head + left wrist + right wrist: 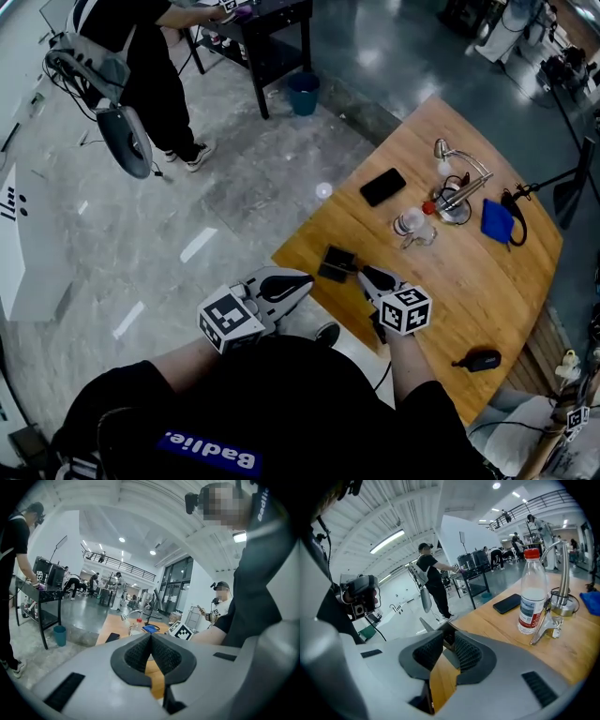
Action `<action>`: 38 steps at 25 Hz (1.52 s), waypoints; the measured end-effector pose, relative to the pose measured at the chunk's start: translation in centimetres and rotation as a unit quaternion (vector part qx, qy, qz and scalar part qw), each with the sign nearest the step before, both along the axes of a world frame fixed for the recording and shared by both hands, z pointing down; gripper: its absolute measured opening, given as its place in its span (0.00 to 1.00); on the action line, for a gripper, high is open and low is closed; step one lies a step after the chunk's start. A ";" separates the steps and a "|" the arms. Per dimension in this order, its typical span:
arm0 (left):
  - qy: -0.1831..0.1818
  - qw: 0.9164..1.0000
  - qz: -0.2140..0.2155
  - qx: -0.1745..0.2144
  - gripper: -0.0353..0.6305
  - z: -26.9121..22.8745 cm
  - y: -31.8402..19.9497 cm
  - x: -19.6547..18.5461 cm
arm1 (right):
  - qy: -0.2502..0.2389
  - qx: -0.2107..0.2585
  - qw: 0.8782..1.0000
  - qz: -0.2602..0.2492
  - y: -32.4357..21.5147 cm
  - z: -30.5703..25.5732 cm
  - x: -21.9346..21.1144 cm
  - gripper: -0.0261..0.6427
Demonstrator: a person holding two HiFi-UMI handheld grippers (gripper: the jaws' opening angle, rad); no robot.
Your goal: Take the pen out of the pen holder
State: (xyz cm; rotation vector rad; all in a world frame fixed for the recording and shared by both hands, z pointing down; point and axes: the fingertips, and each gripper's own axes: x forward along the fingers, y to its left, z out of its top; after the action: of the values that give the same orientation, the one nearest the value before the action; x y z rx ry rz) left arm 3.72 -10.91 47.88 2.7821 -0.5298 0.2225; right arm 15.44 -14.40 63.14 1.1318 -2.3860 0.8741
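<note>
Two small dark boxes lie at the near corner of the wooden table. My right gripper points at them with its jaws together, and in the right gripper view a dark box shows just past the tips. Left of the table corner, over the floor, my left gripper is shut and holds nothing. Farther back stands a chrome curved stem on a round base with silver rods leaning in it. I cannot make out a pen or tell which object is the pen holder.
A black phone, a clear bottle with a red cap and a blue cloth lie mid-table. A black device sits at the near right. A person stands by a black bench and a blue bin.
</note>
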 end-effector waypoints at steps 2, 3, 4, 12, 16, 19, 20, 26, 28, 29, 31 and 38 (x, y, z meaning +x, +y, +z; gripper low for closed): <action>-0.002 1.000 -0.004 -0.001 0.07 0.1 -0.1 -0.2 | -0.003 -0.010 1.000 -0.004 -0.2 0.3 -0.1 0.13; -0.002 1.000 -0.006 -0.002 0.07 0.3 -0.2 -0.3 | -0.002 -0.014 1.000 -0.006 -0.2 0.6 -0.1 0.13; -0.003 1.000 -0.008 -0.003 0.07 0.4 -0.2 -0.4 | -0.001 -0.018 1.000 -0.008 -0.3 0.8 -0.1 0.13; -0.005 1.000 -0.022 -0.010 0.07 0.8 -0.3 -1.1 | -0.003 -0.036 0.999 -0.026 -0.9 1.7 -0.4 0.13; -0.006 1.000 -0.027 -0.013 0.07 1.0 -0.2 -1.5 | 0.000 -0.039 0.999 -0.028 -1.3 2.0 -0.5 0.13; -0.007 0.999 -0.029 -0.013 0.07 1.0 -0.1 -1.7 | 0.000 -0.036 0.999 -0.026 -1.6 1.9 -0.5 0.12; -0.007 0.999 -0.029 -0.013 0.07 1.0 -0.1 -1.8 | 0.001 -0.035 0.999 -0.027 -1.7 1.8 -0.6 0.12; -0.005 0.999 -0.032 -0.015 0.07 1.0 -0.1 -2.1 | -0.008 -0.022 0.999 -0.022 -2.0 0.7 -0.6 0.12; -0.005 0.999 -0.031 -0.013 0.07 0.8 0.1 -2.1 | -0.010 -0.016 1.000 -0.018 -1.9 0.2 -0.4 0.12; -0.005 0.999 -0.030 -0.013 0.07 0.7 0.1 -2.0 | -0.012 -0.013 1.000 -0.016 -2.0 -0.1 -0.3 0.12; -0.003 1.000 -0.027 -0.011 0.07 0.6 0.1 -2.0 | -0.015 -0.005 1.000 -0.009 -2.0 -0.9 0.0 0.12; 0.003 1.000 -0.009 -0.005 0.07 0.0 0.3 -1.4 | -0.032 0.035 0.999 0.017 -1.9 -4.9 0.7 0.12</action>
State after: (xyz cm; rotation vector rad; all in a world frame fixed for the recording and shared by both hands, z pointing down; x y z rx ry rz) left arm 2.32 -10.59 47.91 2.7652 -0.5511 0.2116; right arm 16.11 -16.31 58.26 1.1917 -2.4729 0.8575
